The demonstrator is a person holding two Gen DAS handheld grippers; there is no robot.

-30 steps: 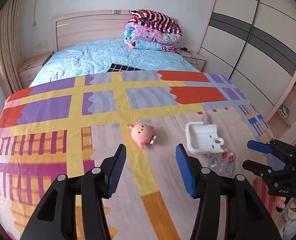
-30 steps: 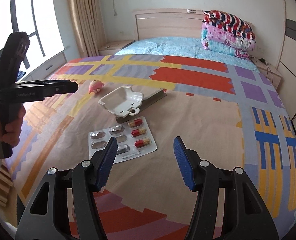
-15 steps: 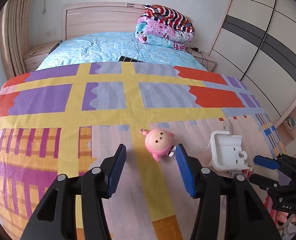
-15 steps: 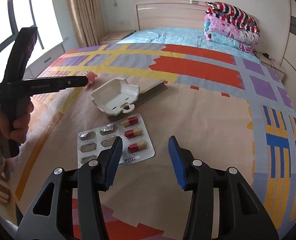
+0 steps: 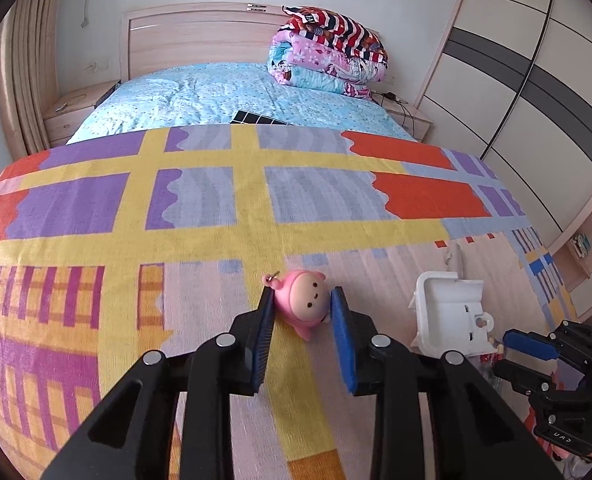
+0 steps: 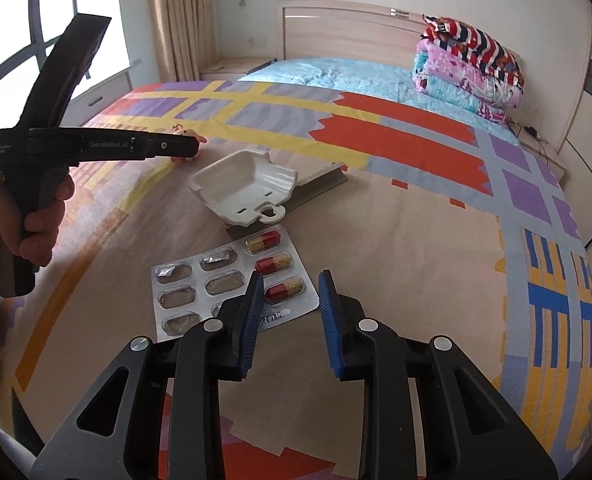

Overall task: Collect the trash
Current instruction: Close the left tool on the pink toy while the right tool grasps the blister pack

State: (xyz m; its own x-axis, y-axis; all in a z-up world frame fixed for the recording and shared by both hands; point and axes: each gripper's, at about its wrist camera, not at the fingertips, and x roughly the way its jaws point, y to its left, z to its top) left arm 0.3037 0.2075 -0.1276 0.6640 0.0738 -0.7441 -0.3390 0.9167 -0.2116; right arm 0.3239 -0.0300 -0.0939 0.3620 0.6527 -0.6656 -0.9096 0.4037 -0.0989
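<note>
Bed [image 5: 223, 92], wardrobe [image 5: 528, 92], bright window [image 6: 11, 40]

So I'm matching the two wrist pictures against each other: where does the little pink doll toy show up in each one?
Left wrist view: the pink doll toy lies low in the middle, between the left gripper's blue pads, on the colourful blanket.
Right wrist view: the toy is small at upper left, partly hidden behind the left gripper.
Shared landmark: the white plastic tray, to the toy's right in both.

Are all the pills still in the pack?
No. The pill pack holds only three red-and-yellow capsules; its other pockets are crushed and empty.
</note>
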